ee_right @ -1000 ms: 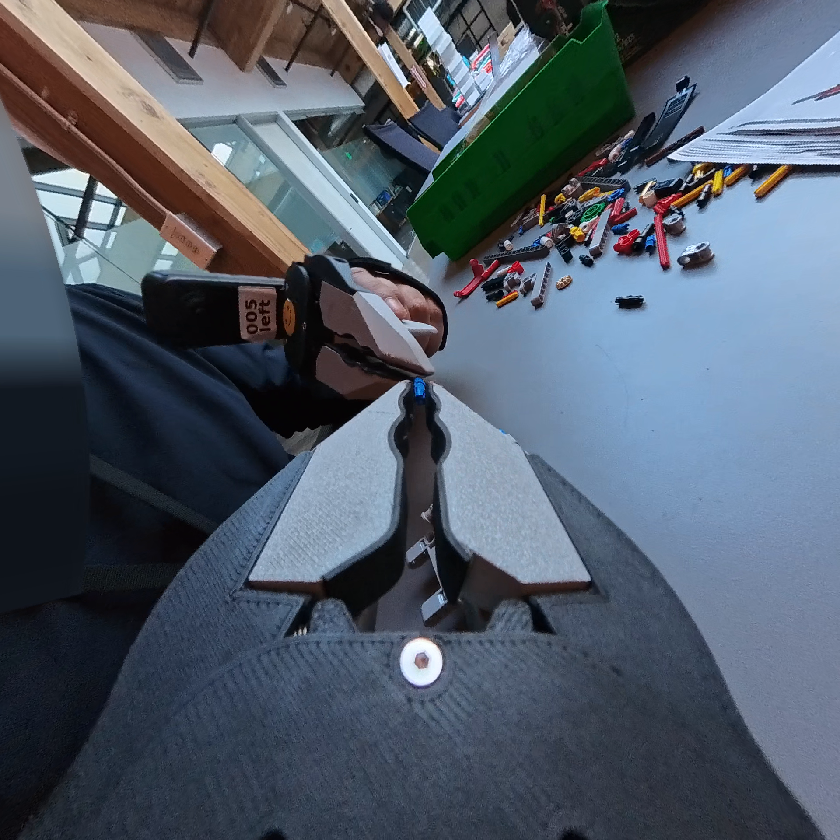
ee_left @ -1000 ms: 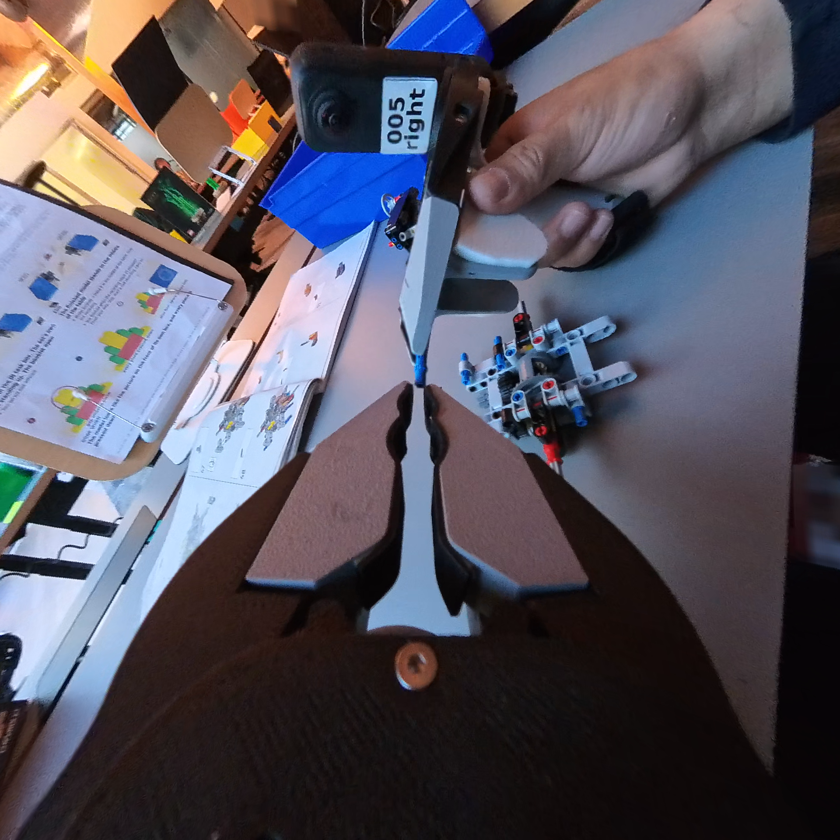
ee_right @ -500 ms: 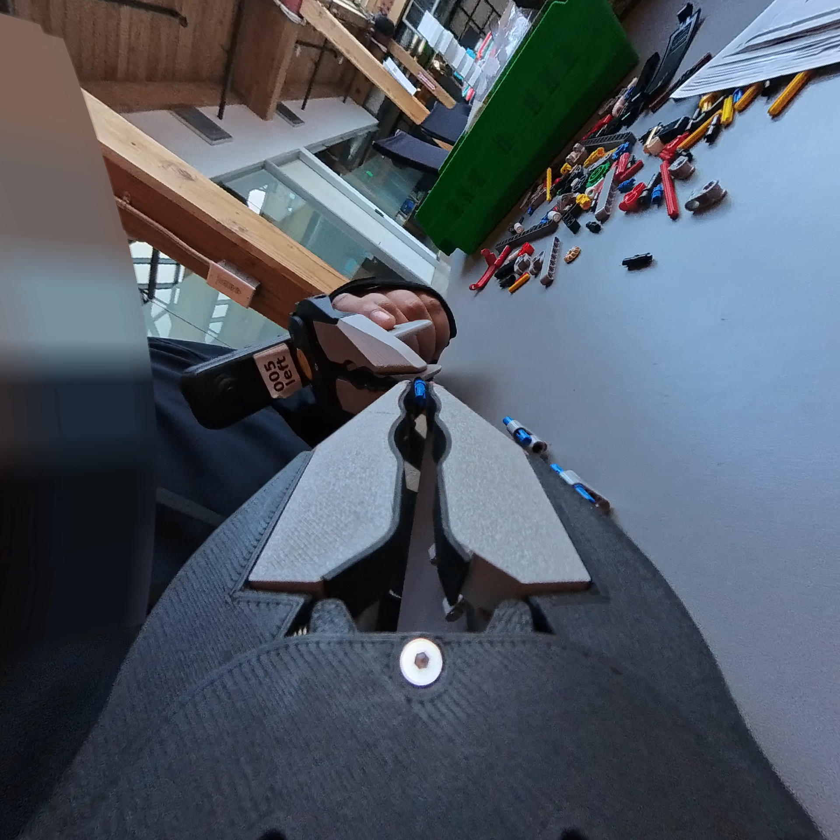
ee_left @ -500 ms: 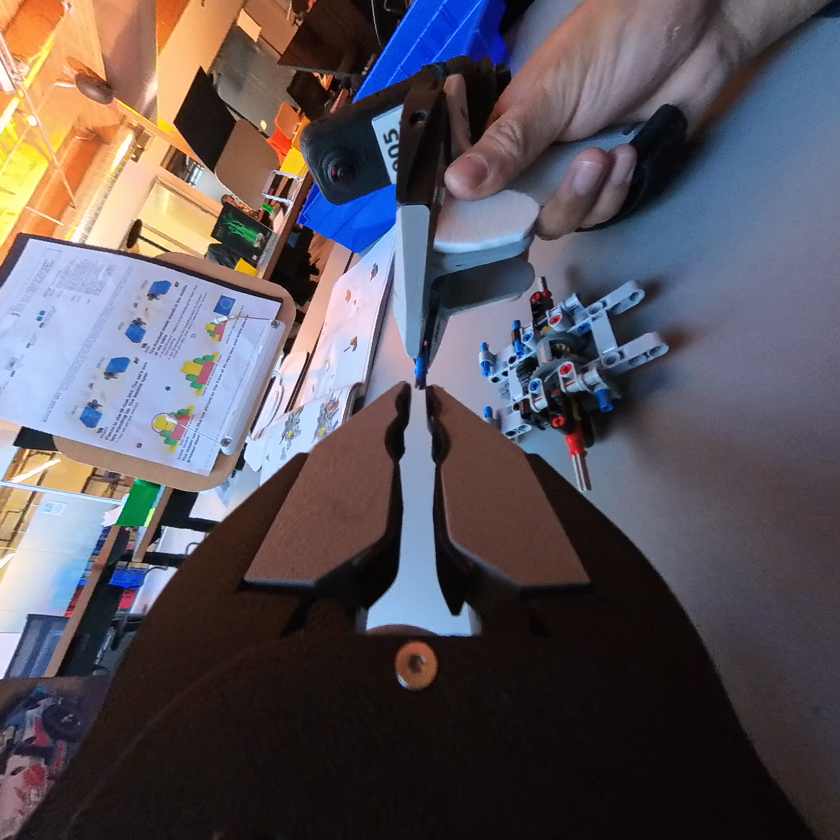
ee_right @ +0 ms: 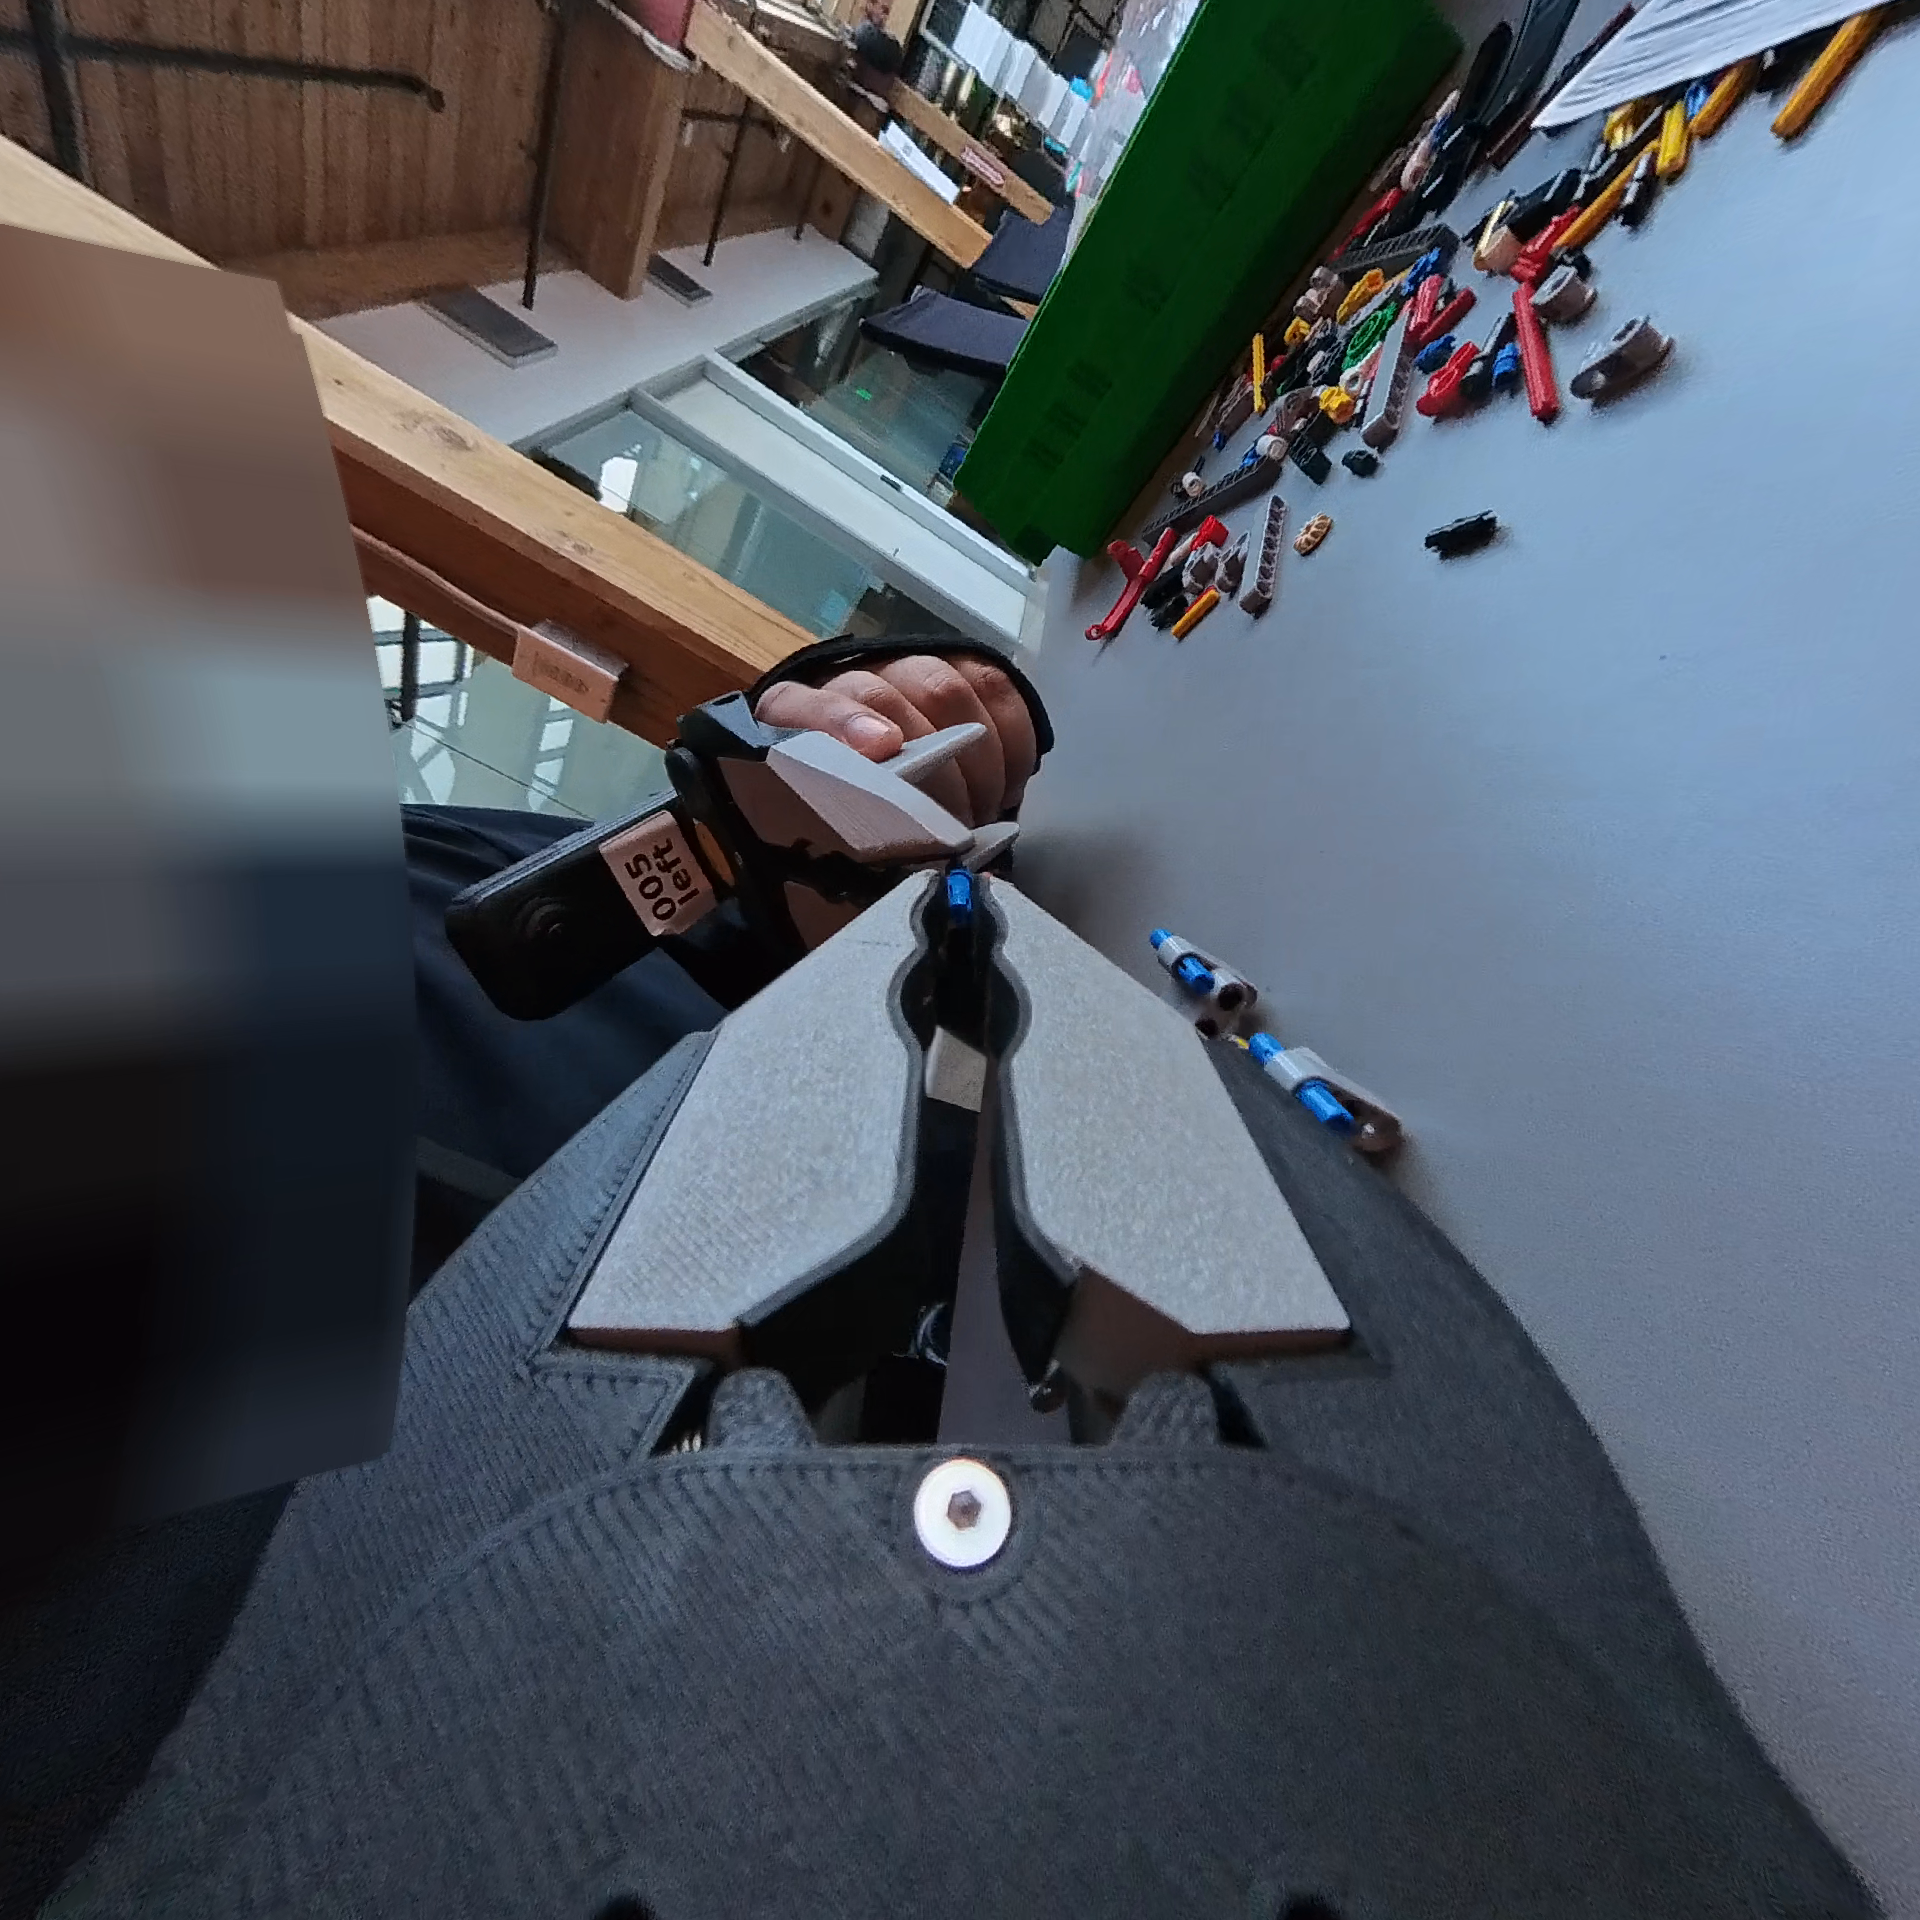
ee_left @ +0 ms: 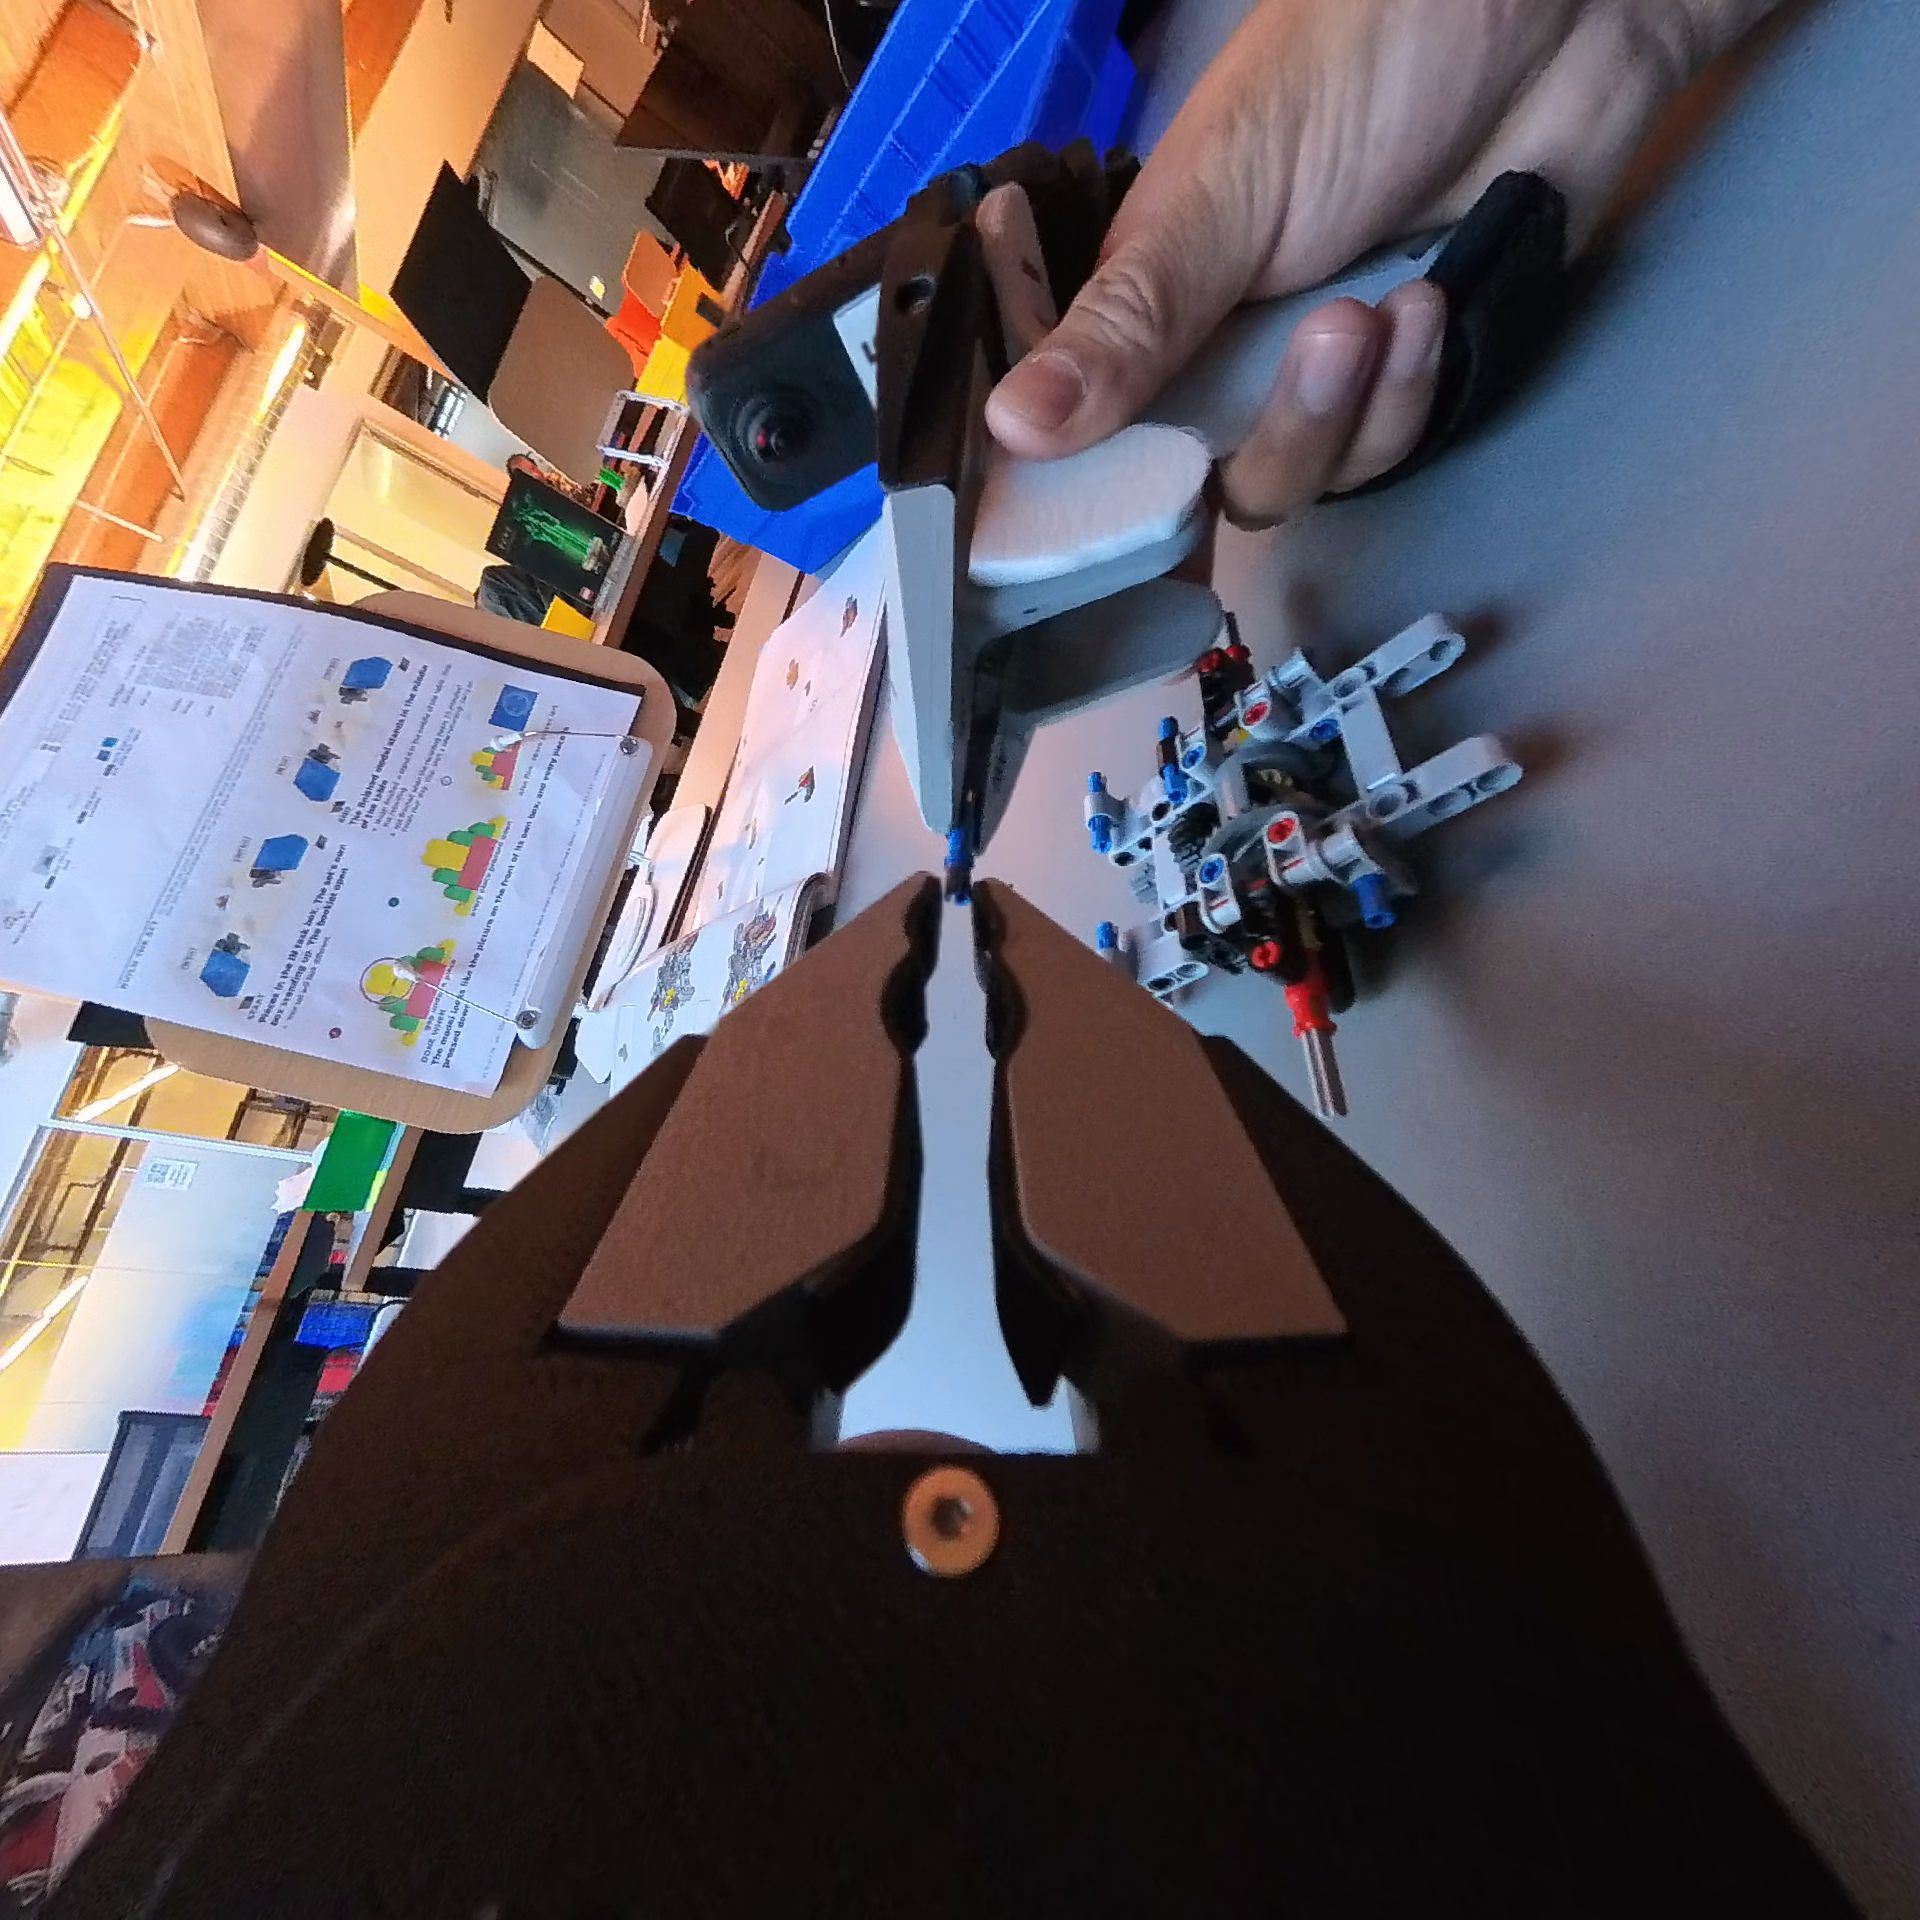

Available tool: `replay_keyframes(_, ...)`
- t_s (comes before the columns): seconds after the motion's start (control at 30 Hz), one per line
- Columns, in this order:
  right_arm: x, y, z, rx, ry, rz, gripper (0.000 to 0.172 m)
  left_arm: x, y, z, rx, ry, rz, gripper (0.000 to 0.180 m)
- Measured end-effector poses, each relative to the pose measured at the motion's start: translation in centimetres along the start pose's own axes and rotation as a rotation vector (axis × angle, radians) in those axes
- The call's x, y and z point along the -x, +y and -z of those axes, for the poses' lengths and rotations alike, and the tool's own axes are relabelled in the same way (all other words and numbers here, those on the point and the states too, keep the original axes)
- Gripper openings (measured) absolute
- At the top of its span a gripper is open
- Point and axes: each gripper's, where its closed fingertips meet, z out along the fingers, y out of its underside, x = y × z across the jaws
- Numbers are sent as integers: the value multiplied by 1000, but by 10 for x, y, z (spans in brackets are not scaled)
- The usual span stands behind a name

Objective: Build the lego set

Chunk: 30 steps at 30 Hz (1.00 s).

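A small blue pin (ee_left: 958, 844) sits between the two grippers, which meet tip to tip above the grey table (ee_left: 1662, 1143). My right gripper (ee_right: 957, 883) is shut on the pin (ee_right: 957, 896). It appears in the left wrist view (ee_left: 961, 821) as grey fingers held by a hand. My left gripper (ee_left: 957, 891) is closed on the pin's other end, and it shows in the right wrist view (ee_right: 971, 847) touching the pin. A grey and black brick assembly (ee_left: 1278, 831) with blue and red pins lies on the table to the right.
A clipboard with an instruction sheet (ee_left: 312, 831), an open booklet (ee_left: 800, 748) and a blue bin (ee_left: 935, 125) stand at the left. A green bin (ee_right: 1195, 260), a heap of loose pieces (ee_right: 1403, 332) and a lone black piece (ee_right: 1460, 533) lie farther along the table. The grippers are tip to tip, or close to it.
Both grippers have stayed tip to tip at the blue pin while turning together. The assembly's ends have come into the right wrist view.
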Motion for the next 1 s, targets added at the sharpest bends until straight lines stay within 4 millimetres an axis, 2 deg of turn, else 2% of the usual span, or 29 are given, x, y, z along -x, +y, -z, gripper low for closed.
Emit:
replay_keyframes(0.13, -3, 0, 0, 2, 7, -12, 1, -2, 2, -1, 15, 11, -1, 2)
replay_keyframes(0.27, 4, -4, 1, -20, -30, 22, 1, 2, -3, 0, -50, 136, 301, 3)
replay_keyframes(0.37, 4, -3, 1, -10, 9, 96, 1, 2, -3, 1, -79, 268, 531, 3)
replay_keyframes(0.53, 0, 1, 0, 32, 97, 204, 0, -7, -1, 0, -72, 380, 659, 2)
replay_keyframes(0.67, -1, 2, 0, 37, 100, 191, 0, -7, 0, 0, -85, 392, 709, 2)
replay_keyframes(0.87, 1, 3, -1, 38, 70, 160, 0, -9, -1, -3, -74, 327, 597, 4)
replay_keyframes(1.0, -1, 5, -2, 48, 86, 167, 0, -5, -4, -2, -91, 299, 584, 4)
